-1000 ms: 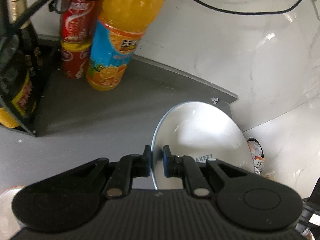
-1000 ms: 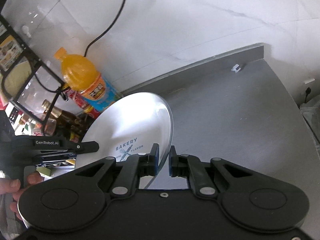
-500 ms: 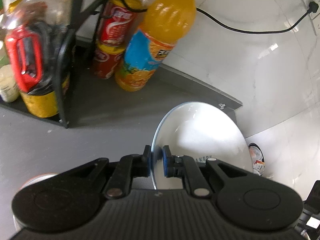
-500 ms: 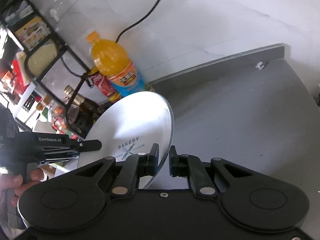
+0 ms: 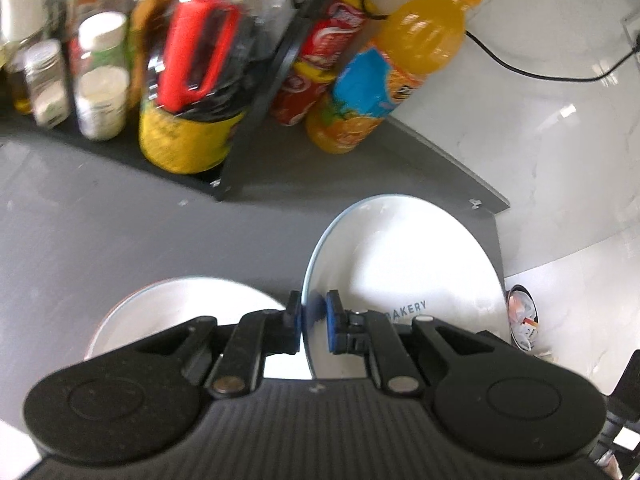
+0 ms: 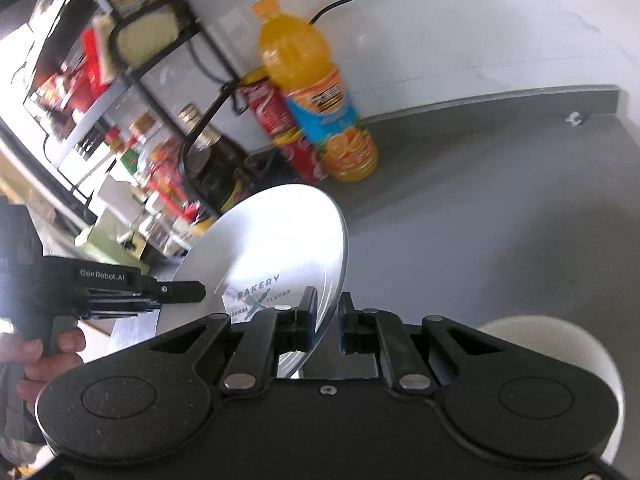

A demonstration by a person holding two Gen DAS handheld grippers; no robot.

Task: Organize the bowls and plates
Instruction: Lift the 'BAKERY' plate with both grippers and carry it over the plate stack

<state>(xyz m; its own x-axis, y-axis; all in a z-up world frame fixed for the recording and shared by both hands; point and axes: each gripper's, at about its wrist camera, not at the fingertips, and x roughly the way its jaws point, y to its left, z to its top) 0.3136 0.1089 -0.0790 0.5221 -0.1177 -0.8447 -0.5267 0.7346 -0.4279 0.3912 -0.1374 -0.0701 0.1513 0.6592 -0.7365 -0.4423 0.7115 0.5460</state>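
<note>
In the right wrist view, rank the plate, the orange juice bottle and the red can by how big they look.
Largest to smallest:
1. plate, though it is nearest the camera, which inflates it
2. orange juice bottle
3. red can, partly hidden behind the bottle, so its true size is unsure

The plate [image 5: 404, 264] stands on edge between the left gripper's fingers [image 5: 294, 314], rising ahead and to their right; its opposite rim sits between the right gripper's fingers [image 6: 308, 308]. A second plate [image 5: 176, 308] lies on the table [image 5: 100, 232] just left of the left fingers. Farther ahead, a juice bottle [image 5: 384, 76] and cans [image 5: 320, 68] stand by the wall, a rack [image 5: 256, 128] of bottles to their left. A bowl [image 6: 560, 344] lies right of the right fingers.
</note>
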